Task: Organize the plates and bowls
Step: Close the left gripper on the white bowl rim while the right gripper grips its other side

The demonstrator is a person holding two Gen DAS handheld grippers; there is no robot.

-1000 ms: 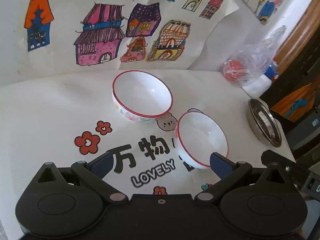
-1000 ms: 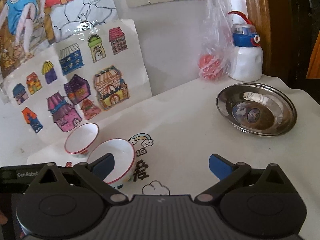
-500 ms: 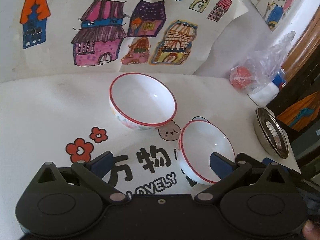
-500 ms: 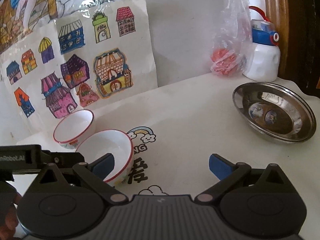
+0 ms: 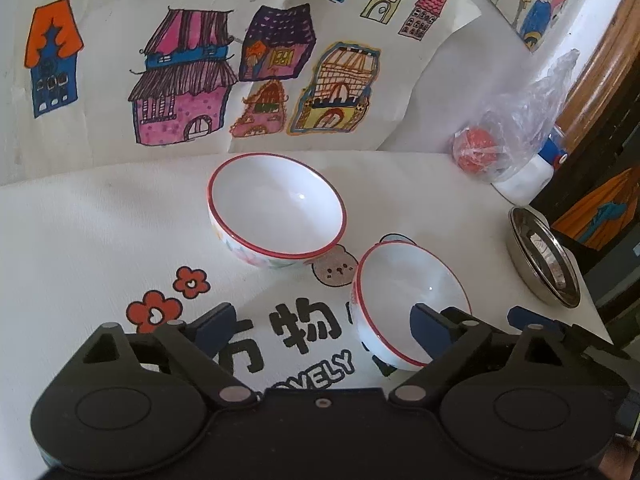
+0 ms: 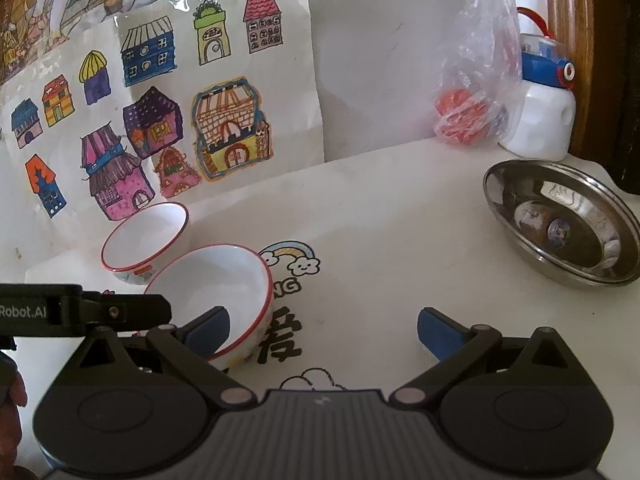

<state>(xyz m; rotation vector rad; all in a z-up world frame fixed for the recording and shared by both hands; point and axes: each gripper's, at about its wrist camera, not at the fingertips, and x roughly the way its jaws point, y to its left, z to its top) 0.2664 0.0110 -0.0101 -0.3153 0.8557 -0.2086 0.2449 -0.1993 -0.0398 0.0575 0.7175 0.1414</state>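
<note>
Two white bowls with red rims stand on the white printed tablecloth. The far bowl sits near the wall drawings. The near bowl is just in front of it to the right. My left gripper is open; its right fingertip sits over the near bowl's rim. My right gripper is open; its left fingertip is at the near bowl's side. A steel plate lies at the right edge.
A plastic bag with a red ball and a white and blue bottle stand at the back right. House drawings lean on the wall behind the bowls. The table's right edge is close to the steel plate.
Both grippers have moved forward toward the bowls, which now look larger and nearer. The left gripper's body has come into the right wrist view at the left.
</note>
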